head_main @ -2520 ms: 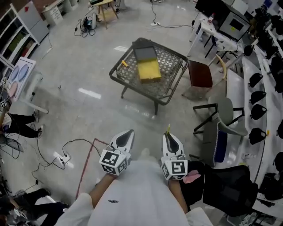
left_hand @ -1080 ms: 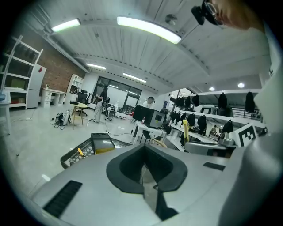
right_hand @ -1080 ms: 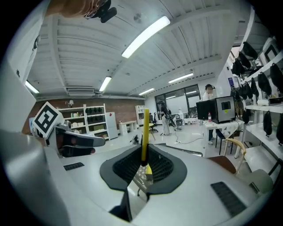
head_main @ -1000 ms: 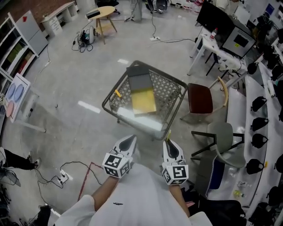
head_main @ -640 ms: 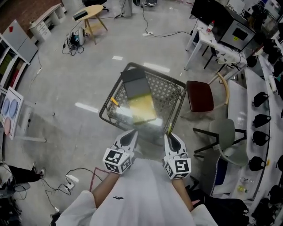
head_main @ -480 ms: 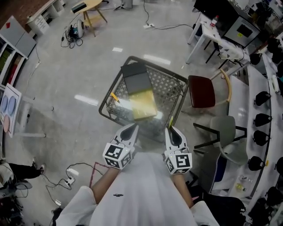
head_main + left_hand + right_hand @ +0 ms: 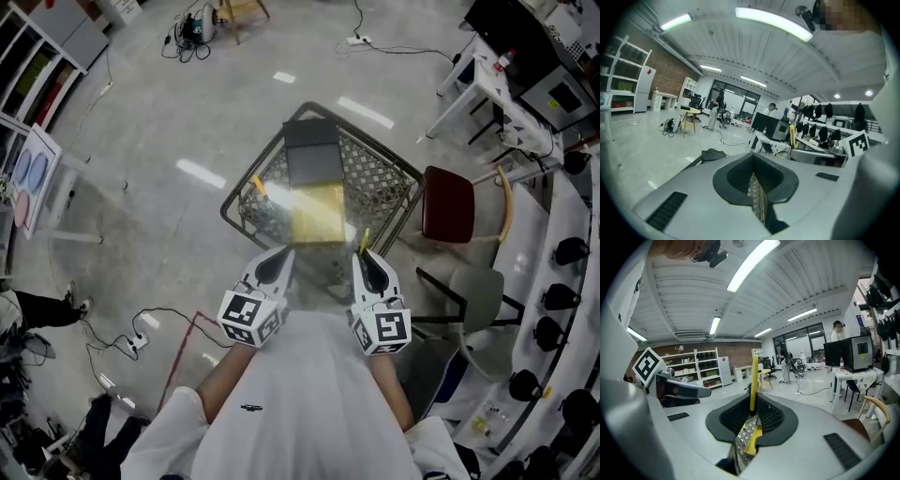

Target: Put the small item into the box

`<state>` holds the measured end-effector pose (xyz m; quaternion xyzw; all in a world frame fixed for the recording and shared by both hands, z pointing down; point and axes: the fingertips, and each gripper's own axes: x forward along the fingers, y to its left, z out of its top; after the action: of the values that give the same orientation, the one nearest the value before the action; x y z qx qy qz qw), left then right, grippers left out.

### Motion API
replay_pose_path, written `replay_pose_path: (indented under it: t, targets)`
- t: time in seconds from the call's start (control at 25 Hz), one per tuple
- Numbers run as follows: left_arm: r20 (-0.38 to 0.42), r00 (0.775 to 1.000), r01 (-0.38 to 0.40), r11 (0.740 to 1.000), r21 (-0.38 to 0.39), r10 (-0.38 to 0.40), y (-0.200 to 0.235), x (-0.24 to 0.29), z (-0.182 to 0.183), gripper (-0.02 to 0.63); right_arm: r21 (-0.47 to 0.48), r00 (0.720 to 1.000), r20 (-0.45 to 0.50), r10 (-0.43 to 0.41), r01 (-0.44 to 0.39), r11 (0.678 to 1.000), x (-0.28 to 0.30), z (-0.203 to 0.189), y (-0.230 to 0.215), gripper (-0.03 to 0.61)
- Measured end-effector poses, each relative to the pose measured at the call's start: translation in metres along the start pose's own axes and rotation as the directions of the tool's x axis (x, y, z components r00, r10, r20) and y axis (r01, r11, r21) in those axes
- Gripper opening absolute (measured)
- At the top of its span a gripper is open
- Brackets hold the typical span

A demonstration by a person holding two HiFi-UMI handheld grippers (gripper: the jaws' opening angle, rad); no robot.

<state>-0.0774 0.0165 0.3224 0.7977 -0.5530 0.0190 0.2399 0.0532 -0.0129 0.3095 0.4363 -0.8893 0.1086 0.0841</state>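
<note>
The right gripper (image 7: 364,264) clamps a thin yellow stick (image 7: 753,380) upright between its jaws. The left gripper (image 7: 277,264) is closed on nothing. The yellow box (image 7: 317,216) lies on the mesh table (image 7: 266,157), toward its near edge, just ahead of both grippers.

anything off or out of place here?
Nothing spilled or damaged. Only stray: a small yellow-orange piece lies near the left rim of the wire-mesh metal table, outside the open yellow box. The right gripper is shut on a thin yellow stick; left gripper shut, empty.

The floor (image 7: 159,112) is glossy, the table (image 7: 380,183) metal mesh, the box (image 7: 317,217) smooth-faced.
</note>
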Motion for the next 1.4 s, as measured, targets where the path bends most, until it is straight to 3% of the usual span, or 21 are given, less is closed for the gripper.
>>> replay_pose_path:
  t: [0.36,0.64,0.96,1.4]
  targets:
    - [0.007,0.995,-0.1,0.995,-0.02,0.1,0.0,0.014,0.004,0.002,-0.008,0.995,-0.042,0.094,-0.095,0.995,0.02,-0.003,-0.024,0.038]
    - [-0.007,0.991,-0.133,0.99,-0.038,0.133,0.006,0.032,-0.003,0.002,-0.028,0.984,-0.075,0.16,-0.162,0.986,0.044,-0.009,-0.03,0.038]
    - [-0.044,0.982,-0.186,0.982,-0.042,0.184,0.025,0.06,-0.022,0.002,-0.088,0.967,-0.151,0.204,-0.219,0.972,0.086,-0.042,-0.041,0.038]
    - [-0.091,0.972,-0.221,0.974,-0.054,0.215,0.056,0.102,-0.062,0.002,-0.147,0.92,-0.29,0.263,-0.314,0.938,0.142,-0.109,-0.059,0.038]
